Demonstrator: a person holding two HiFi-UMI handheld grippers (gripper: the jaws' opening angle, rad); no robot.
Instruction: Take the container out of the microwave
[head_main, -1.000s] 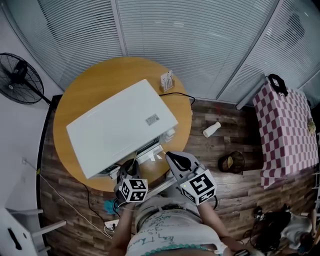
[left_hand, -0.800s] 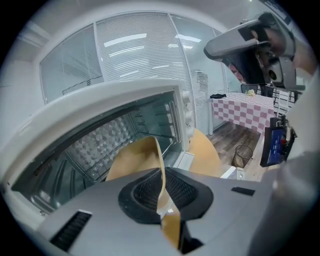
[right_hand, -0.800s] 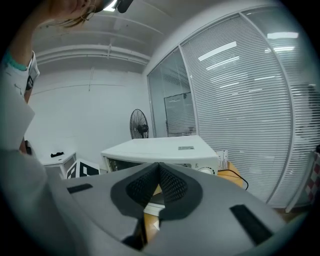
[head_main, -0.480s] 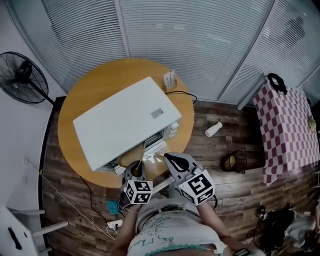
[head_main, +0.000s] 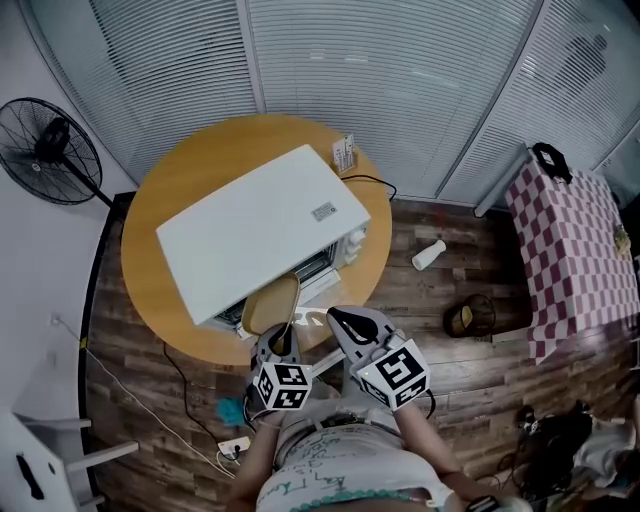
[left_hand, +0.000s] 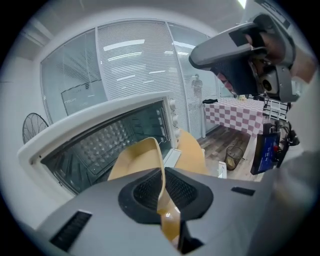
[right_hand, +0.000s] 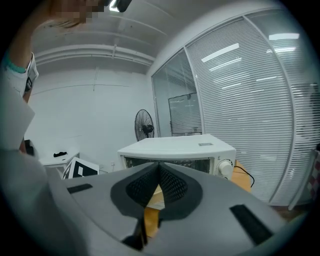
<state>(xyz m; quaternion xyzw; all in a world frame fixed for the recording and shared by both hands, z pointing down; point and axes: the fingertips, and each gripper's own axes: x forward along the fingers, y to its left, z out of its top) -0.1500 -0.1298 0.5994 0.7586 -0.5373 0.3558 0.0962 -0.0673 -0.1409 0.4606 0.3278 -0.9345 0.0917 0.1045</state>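
A white microwave (head_main: 255, 230) stands on a round wooden table (head_main: 160, 190) with its front open toward me. My left gripper (head_main: 282, 340) is shut on the near rim of a tan, shallow container (head_main: 270, 303), which sits just outside the opening, over the table's front edge. In the left gripper view the container (left_hand: 135, 160) runs from the pads (left_hand: 150, 192) toward the microwave's dark cavity (left_hand: 95, 145). My right gripper (head_main: 340, 318) hovers just right of the container, shut with nothing in it; its view shows the microwave (right_hand: 175, 147) ahead beyond the gripper (right_hand: 159, 172).
A small box (head_main: 346, 153) and a black cable (head_main: 370, 185) lie behind the microwave. On the wooden floor are a white bottle (head_main: 428, 255), a dark waste bin (head_main: 467, 318) and a power strip (head_main: 235, 445). A standing fan (head_main: 50, 150) is left, a checkered table (head_main: 570, 250) right.
The tan container has come out of the microwave toward me in the left gripper. Both grippers have drawn back from the microwave's front.
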